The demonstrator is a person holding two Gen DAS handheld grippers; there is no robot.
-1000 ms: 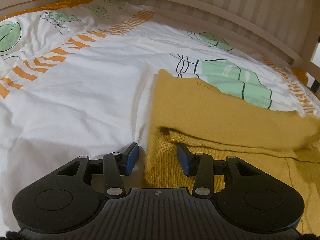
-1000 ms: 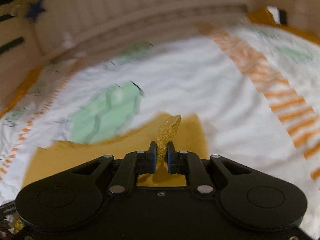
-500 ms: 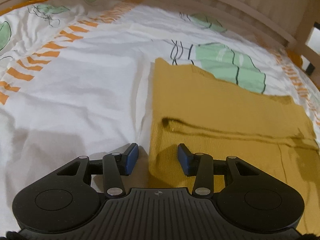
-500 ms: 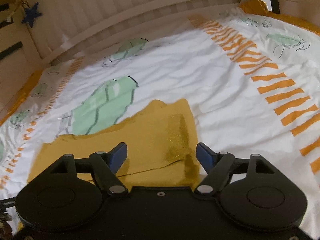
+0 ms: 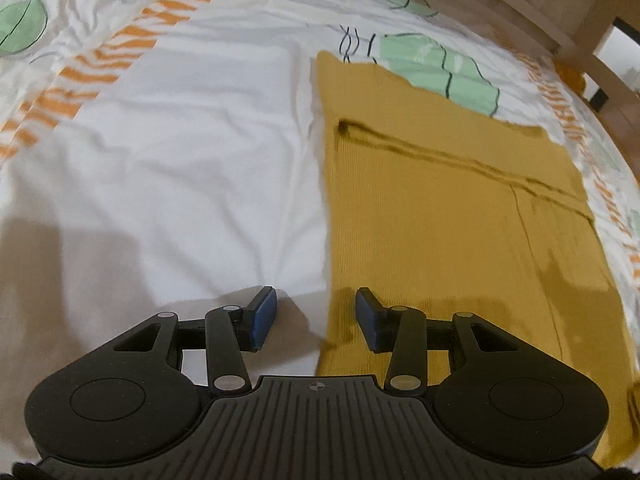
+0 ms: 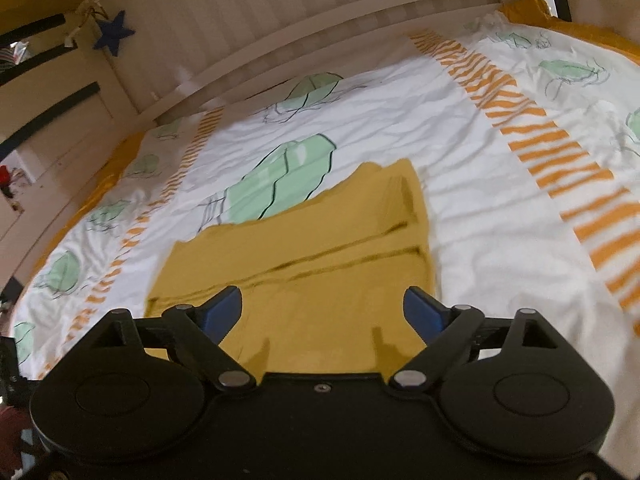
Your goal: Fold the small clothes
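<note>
Mustard garment (image 6: 320,264) folded flat on bedsheet (image 5: 192,152), left claw (image 5: 316,320) apart (empty), right claw (image 6: 322,314) just opening wide, nothing between

folded garment (image 5: 440,216) on bedsheet (image 5: 180,152), headboard (image 6: 320,32) behind

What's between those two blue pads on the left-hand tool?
In the left wrist view, the open left gripper has bare white sheet and the mustard garment's left edge in its gap, lying below, unpinched.
</note>
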